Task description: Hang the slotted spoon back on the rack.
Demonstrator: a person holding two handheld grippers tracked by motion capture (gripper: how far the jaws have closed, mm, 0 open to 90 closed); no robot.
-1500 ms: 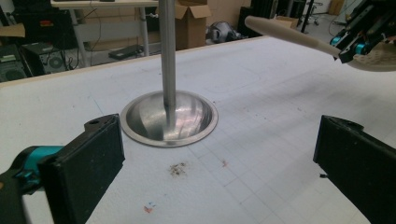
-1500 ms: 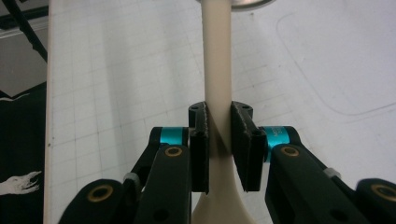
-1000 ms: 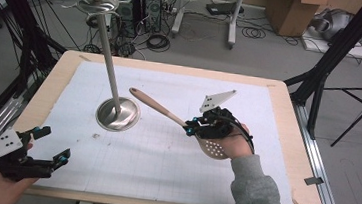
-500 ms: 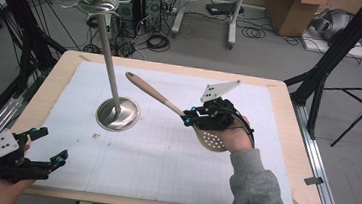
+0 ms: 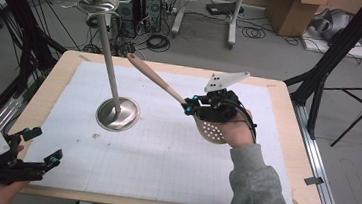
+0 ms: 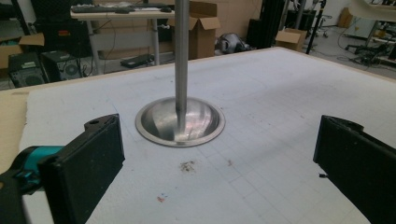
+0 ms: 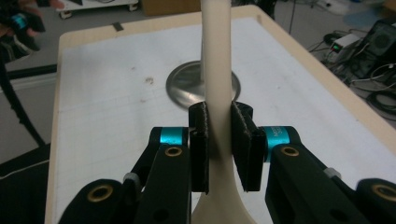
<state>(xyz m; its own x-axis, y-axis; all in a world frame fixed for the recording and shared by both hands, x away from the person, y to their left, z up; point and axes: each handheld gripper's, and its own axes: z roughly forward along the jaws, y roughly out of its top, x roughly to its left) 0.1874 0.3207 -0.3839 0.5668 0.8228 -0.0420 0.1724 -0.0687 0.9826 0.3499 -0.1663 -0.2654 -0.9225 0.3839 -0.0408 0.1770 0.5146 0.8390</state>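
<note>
Surface: wooden table [image 5: 288,117] with pale raised edges, overlaid by a white gridded mat [image 5: 154,154]; small dark specks lie on the mat at lower left of the stand's base.
Stand: metal stand [image 5: 117,113], round dished base left of centre in the high view, its thin pole leaning to the upper left and ending in a ring and a ball.
Spoon: cream slotted spoon [image 5: 170,88], held clear of the mat right of centre, handle pointing to the upper left, perforated bowl by the hand.
Right gripper: right gripper [image 7: 219,140], jaws clamped on the spoon's neck, just above the bowl.
Left gripper: left gripper [image 5: 41,146], lower left corner of the high view, jaws spread wide and holding nothing.
Room: grey floor, cardboard boxes, computer towers, loose cables, black tripod legs.
Writing: none legible.
</note>
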